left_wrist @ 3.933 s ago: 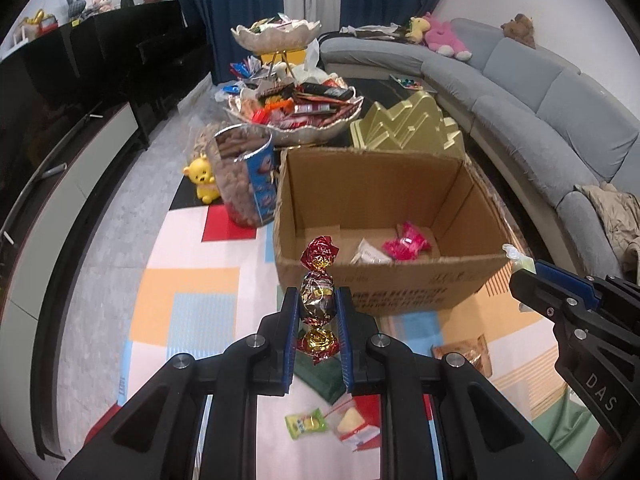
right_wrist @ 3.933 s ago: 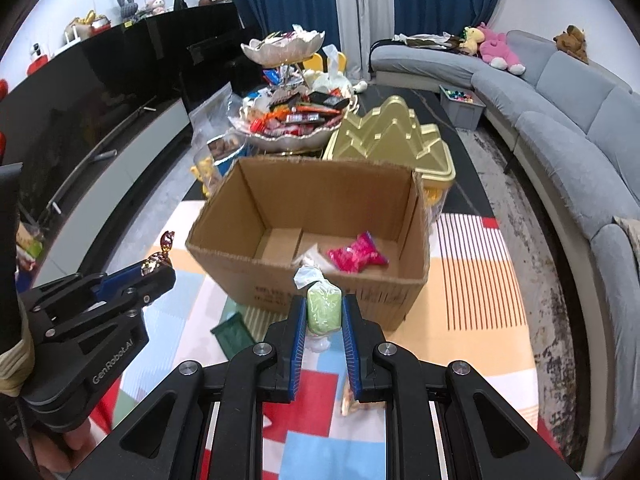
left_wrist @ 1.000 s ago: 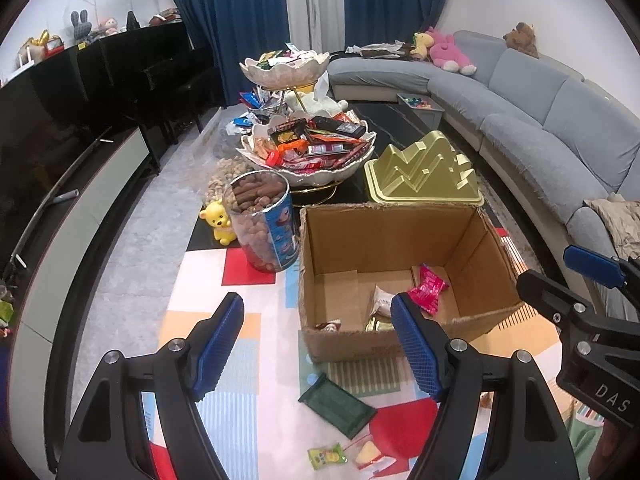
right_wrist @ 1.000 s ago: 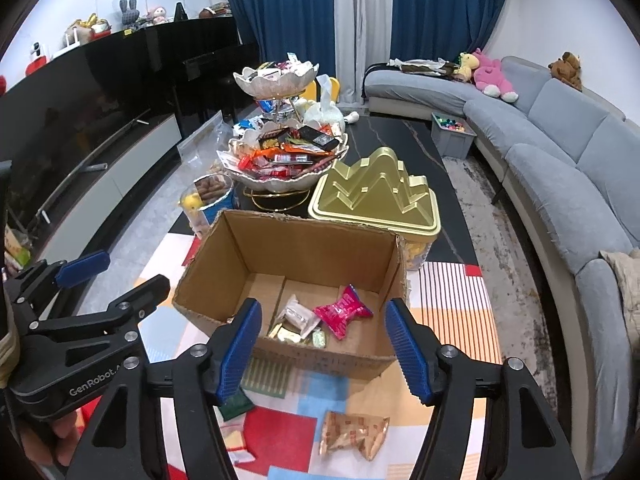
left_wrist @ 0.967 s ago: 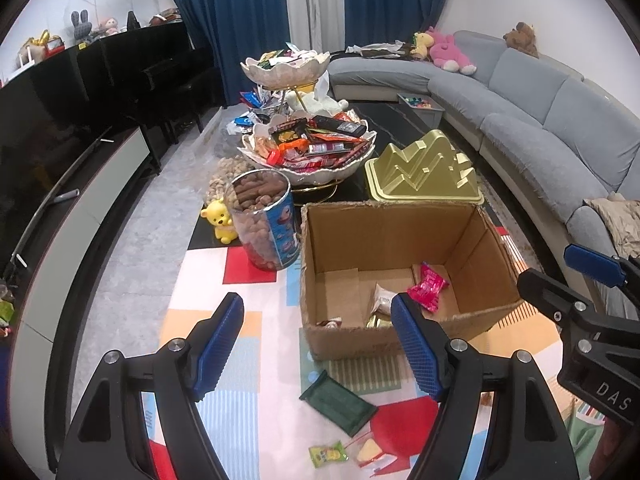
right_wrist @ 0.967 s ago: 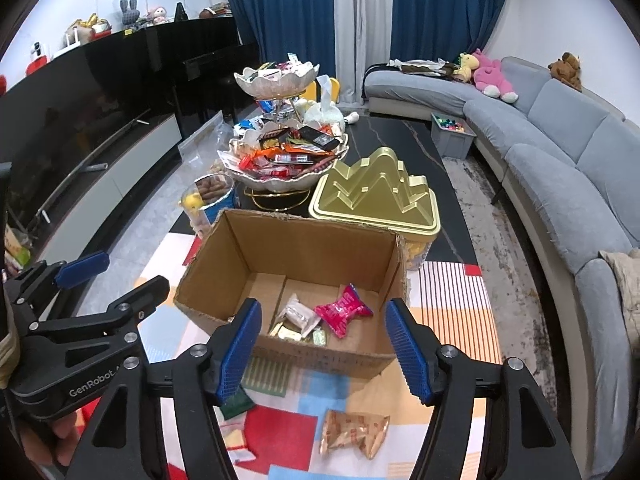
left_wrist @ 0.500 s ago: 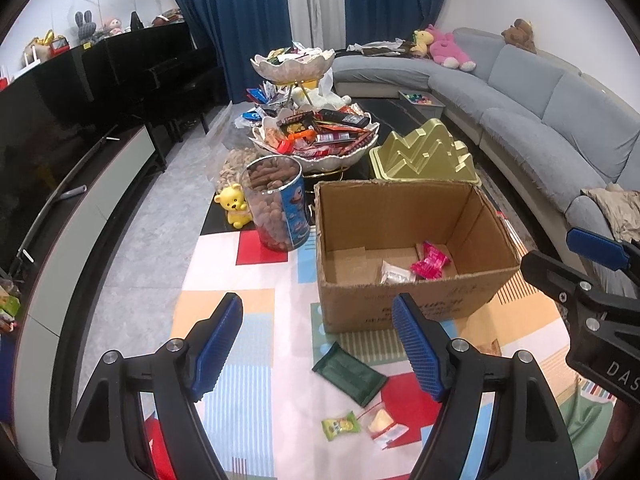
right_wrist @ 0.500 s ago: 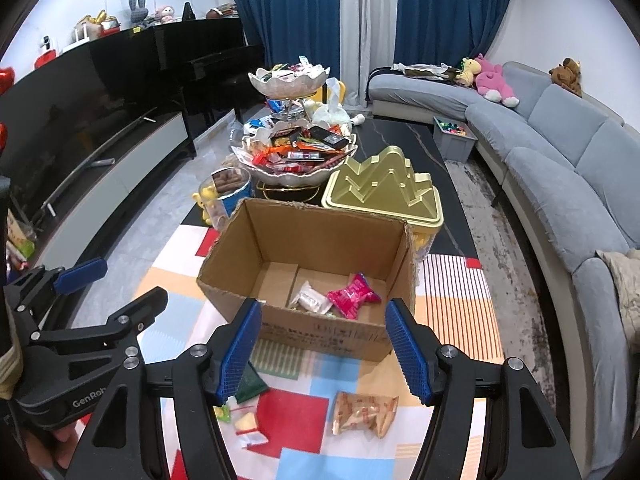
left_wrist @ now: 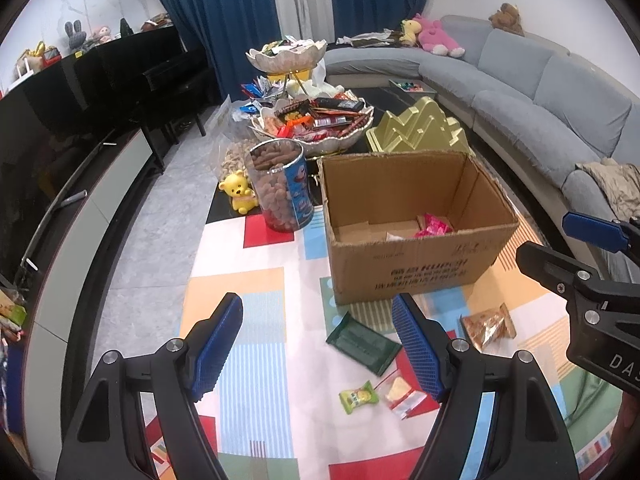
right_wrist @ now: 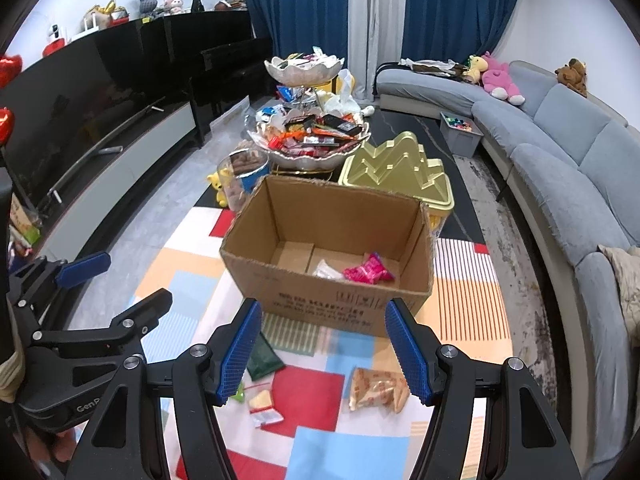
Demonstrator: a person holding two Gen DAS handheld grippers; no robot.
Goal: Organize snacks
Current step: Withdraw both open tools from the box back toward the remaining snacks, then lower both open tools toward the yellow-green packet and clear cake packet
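An open cardboard box [left_wrist: 416, 268] [right_wrist: 320, 296] stands on the patterned rug and holds a pink snack [right_wrist: 368, 270] and a clear wrapper [right_wrist: 326, 270]. Loose snacks lie on the rug in front of it: a dark green packet [left_wrist: 362, 344] [right_wrist: 262, 354], a small green candy [left_wrist: 359, 391], a clear packet with a yellow piece [left_wrist: 400, 390] [right_wrist: 262, 402], and a tan crinkly bag [left_wrist: 488, 324] [right_wrist: 376, 390]. My left gripper [left_wrist: 316, 344] is open and empty above the rug. My right gripper [right_wrist: 322, 350] is open and empty, just short of the box.
A can of nuts [left_wrist: 280, 188], a yellow bear toy [left_wrist: 240, 196], a tiered dish of snacks [left_wrist: 312, 120] and a gold lidded container [left_wrist: 416, 132] stand behind the box. A grey sofa [left_wrist: 540, 108] curves along the right. A black TV cabinet [left_wrist: 60, 140] runs along the left.
Both grippers let go of their candies into the box, opened wide, and have drawn back and lower toward the rug.
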